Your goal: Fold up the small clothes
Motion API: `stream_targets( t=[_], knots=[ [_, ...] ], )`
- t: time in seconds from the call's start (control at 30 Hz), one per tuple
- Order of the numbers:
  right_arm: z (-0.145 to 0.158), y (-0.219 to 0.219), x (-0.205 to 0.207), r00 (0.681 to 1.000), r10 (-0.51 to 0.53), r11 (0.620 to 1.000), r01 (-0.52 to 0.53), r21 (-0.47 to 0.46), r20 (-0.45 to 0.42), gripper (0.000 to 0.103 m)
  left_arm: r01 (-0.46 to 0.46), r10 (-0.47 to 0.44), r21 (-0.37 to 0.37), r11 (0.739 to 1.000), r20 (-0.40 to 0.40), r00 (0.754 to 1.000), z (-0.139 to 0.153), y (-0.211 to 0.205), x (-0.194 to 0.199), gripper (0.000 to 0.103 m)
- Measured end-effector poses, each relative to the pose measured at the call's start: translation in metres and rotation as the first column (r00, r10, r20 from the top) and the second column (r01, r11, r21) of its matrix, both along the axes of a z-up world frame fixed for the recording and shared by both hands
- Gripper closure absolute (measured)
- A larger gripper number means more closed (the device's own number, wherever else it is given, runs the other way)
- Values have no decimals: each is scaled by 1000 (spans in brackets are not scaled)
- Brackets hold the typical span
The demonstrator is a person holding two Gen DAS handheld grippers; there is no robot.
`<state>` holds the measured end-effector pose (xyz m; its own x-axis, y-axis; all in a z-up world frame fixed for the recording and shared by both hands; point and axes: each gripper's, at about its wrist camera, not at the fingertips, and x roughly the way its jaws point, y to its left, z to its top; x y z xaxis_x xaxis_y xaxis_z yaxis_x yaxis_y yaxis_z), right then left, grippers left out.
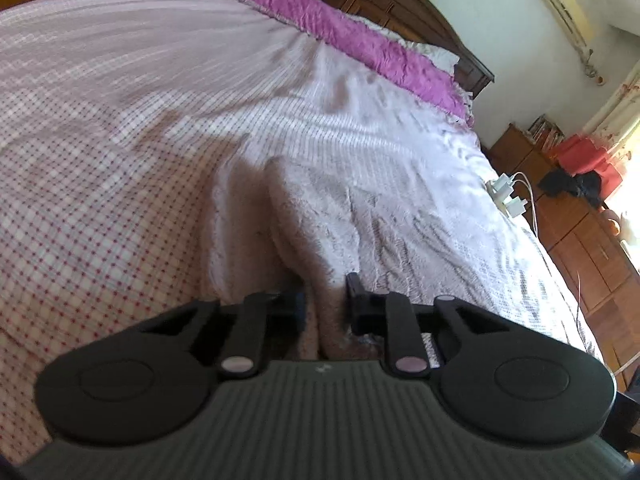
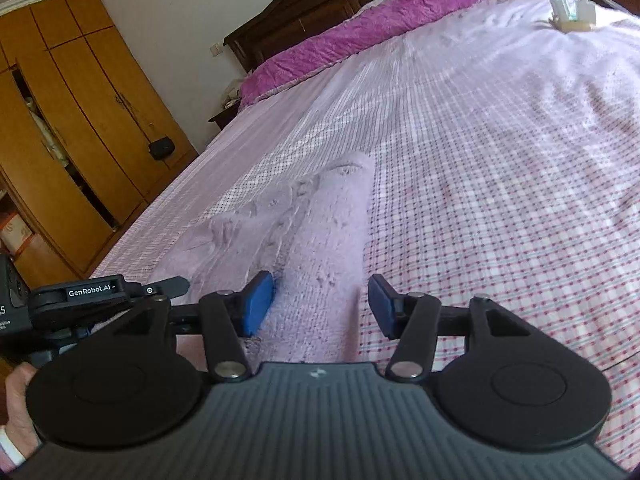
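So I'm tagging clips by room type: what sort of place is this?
A home bedroom, most likely: a wide bed with a checked sheet, a dark wooden headboard, and a wooden wardrobe along the wall.

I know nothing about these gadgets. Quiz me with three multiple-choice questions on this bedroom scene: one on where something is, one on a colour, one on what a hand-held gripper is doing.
1. Where do the white chargers lie?
A. on the bed
B. on the wardrobe
C. on the floor

2. What colour are the pillows at the headboard?
A. green
B. purple
C. black

3. What is the left hand-held gripper doing?
A. hanging open over bare sheet
B. lying on the pillow
C. pinching the fluffy pink garment

Answers: 1 A, they rest on the checked sheet. 2 B, bright purple fabric. 3 C, fabric sits squeezed between its fingers.
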<state>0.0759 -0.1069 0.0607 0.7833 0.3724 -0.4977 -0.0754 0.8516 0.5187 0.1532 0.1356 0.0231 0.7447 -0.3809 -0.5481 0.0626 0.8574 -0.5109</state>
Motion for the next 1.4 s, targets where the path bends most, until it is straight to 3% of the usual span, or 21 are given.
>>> stream_targets(
  t=[0.13, 0.23, 0.33, 0.4, 0.57, 0.67, 0.73, 0.77, 0.8, 0.93, 1.07, 1.27, 1.33, 1.37, 1.4],
  knots=[
    [11, 11, 2, 1000, 28, 1000, -28, 13, -8, 42, -28, 29, -17, 999, 74, 997, 28, 8, -13, 84],
    [25, 29, -1, 995, 92, 996, -91, -22, 36, 42, -63, 55, 67, 996, 119, 991, 54, 15, -22, 84],
    [29, 48, -4, 988, 145, 987, -141, -83, 53, 42, -16, 14, 168, 986, 13, 1000, 44, 23, -12, 83],
    [25, 56, -3, 988, 143, 981, -135, -143, 51, 42, -9, 21, 161, 987, -71, 997, 28, 29, -9, 77],
    [19, 56, -4, 986, 157, 972, -146, -183, 50, 42, -49, 56, 94, 994, -76, 996, 18, 40, -19, 65],
    [19, 48, 0, 987, 155, 979, -147, -142, 41, 42, -45, 53, 95, 994, -82, 995, 22, 43, -22, 60],
    [19, 39, 4, 990, 139, 987, -137, -86, 28, 40, -39, 47, 89, 995, -89, 995, 25, 45, -23, 47],
    [18, 34, 7, 992, 128, 991, -127, -49, 18, 30, -35, 43, 83, 996, -94, 995, 26, 44, -24, 37],
    [16, 28, 11, 994, 111, 994, -110, -11, 4, 22, -27, 35, 79, 996, -98, 995, 26, 40, -20, 35],
    [4, 14, 28, 991, 109, 990, -102, 95, -74, 19, 8, 0, 58, 998, -127, 992, 20, 38, -18, 35],
    [-11, 10, 48, 980, 137, 978, -111, 178, -143, 19, -14, 15, 1, 1000, -155, 988, 6, 39, -10, 35],
    [-24, 21, 71, 969, 187, 961, -147, 236, -158, 19, -1, -16, -101, 995, -162, 987, -4, 38, 4, 35],
    [-26, 23, 77, 969, 196, 955, -153, 253, -153, 23, 7, -31, -143, 990, -164, 986, -10, 37, 8, 36],
    [-27, 24, 80, 968, 196, 953, -152, 261, -154, 33, 8, -35, -162, 987, -162, 986, -13, 36, 10, 40],
    [-26, 25, 83, 968, 194, 953, -148, 263, -158, 40, 8, -36, -170, 985, -161, 986, -14, 36, 12, 51]
  ],
)
